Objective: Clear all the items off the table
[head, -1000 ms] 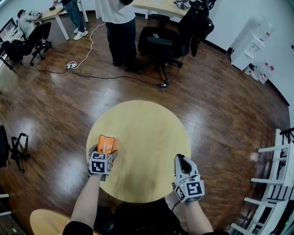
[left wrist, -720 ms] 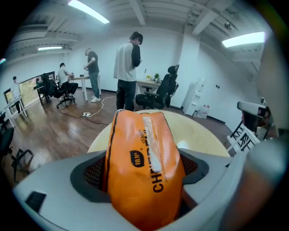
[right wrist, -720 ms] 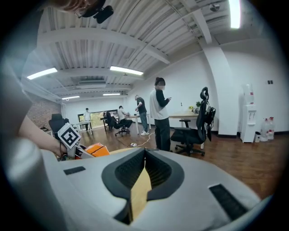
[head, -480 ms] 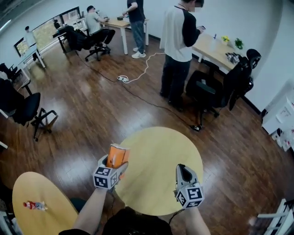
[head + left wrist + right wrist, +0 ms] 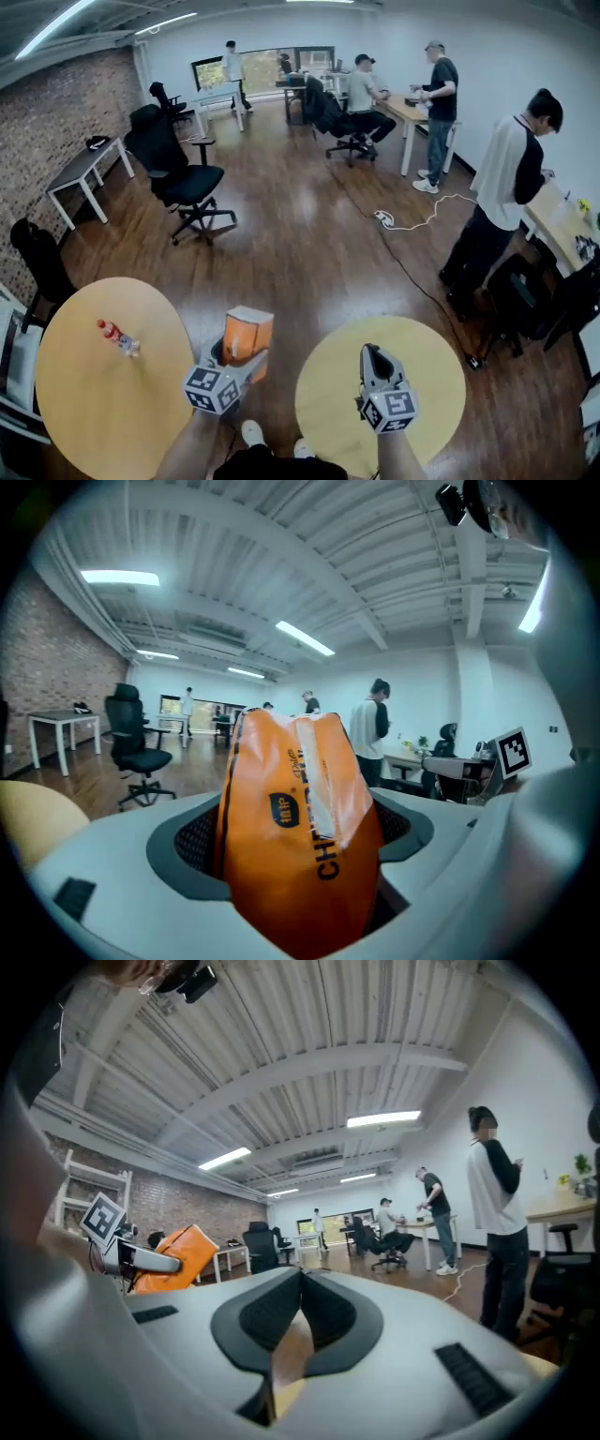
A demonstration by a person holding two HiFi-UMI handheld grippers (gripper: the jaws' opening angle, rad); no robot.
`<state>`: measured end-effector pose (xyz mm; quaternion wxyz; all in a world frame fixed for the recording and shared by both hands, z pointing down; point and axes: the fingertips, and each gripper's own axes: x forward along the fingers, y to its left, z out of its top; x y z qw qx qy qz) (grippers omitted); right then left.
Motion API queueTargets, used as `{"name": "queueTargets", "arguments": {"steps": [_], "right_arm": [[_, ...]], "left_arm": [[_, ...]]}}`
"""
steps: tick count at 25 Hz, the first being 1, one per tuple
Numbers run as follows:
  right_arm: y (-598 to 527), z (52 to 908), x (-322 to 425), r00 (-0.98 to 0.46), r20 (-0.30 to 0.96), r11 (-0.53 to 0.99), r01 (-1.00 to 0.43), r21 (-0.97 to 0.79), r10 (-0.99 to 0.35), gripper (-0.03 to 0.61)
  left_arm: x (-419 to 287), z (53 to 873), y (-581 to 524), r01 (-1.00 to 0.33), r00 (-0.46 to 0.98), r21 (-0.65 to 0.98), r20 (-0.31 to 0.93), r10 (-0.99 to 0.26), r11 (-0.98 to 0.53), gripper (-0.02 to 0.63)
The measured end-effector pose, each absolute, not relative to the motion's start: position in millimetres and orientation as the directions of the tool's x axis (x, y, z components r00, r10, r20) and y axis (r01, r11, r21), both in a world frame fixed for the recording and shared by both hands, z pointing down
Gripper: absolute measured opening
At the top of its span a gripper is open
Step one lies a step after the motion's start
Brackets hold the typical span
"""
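My left gripper [image 5: 239, 354] is shut on an orange snack bag [image 5: 247, 336], which hangs upright over the wooden floor between two round tables. Its jaws have just closed a little tighter on the bag. In the left gripper view the orange snack bag [image 5: 295, 827] fills the gap between both pads. My right gripper [image 5: 373, 358] is shut with nothing in it, above the near left edge of the yellow round table [image 5: 422, 375]. In the right gripper view the right gripper [image 5: 300, 1283] shows its pads touching, with the orange snack bag [image 5: 178, 1255] off to the left.
A second round table [image 5: 84, 403] at the lower left bears a small bottle [image 5: 118, 338] lying on its side. A black office chair [image 5: 183, 178] stands on the floor beyond. A person [image 5: 502, 202] stands at the right beside a white cable [image 5: 412, 220]; others work at far desks.
Both grippers rose and swung left, carrying the bag off the yellow table to above the floor. The head view lifted, bringing the second table with the bottle into sight.
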<state>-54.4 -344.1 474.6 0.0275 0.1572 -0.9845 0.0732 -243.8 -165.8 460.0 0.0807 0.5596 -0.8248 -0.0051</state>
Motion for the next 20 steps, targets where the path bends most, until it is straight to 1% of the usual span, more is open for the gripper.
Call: {"name": "queueTargets", "arguments": {"steps": [4,8,12,15,20], "right_arm": [[-284.3,466.1,-124.3,-0.994,0.071,0.988,-0.095,-0.118,-0.087,0.005],[-207.5,448.2,-185.8,-0.994,0.041,0.991,0.093,-0.099,0.098,0.005],[-129.5,433.5,-223.8,-0.974,0.022,0.972,0.225,-0.062,0.226,0.005],[-74.9,431.1,-244.4,-0.958,0.022,0.956,0.285,-0.062,0.287,0.005],[35.9,434.0,-263.8,-0.918,0.044,0.919,0.392,-0.045,0.394,0.005]], "left_arm": [[-269.3,451.7,-54.1,-0.807,-0.575,0.074,0.122,-0.809,0.585,0.422],[-291.3,439.9,50.6,-0.678,-0.725,0.093,0.074,-0.685,0.729,0.422],[-295.0,435.9,137.5,-0.580,-0.808,0.138,0.029,-0.589,0.803,0.422],[-295.0,436.9,202.2,-0.517,-0.851,0.160,0.008,-0.525,0.841,0.422],[-295.6,447.0,318.2,-0.397,-0.913,0.198,0.010,-0.407,0.896,0.422]]}}
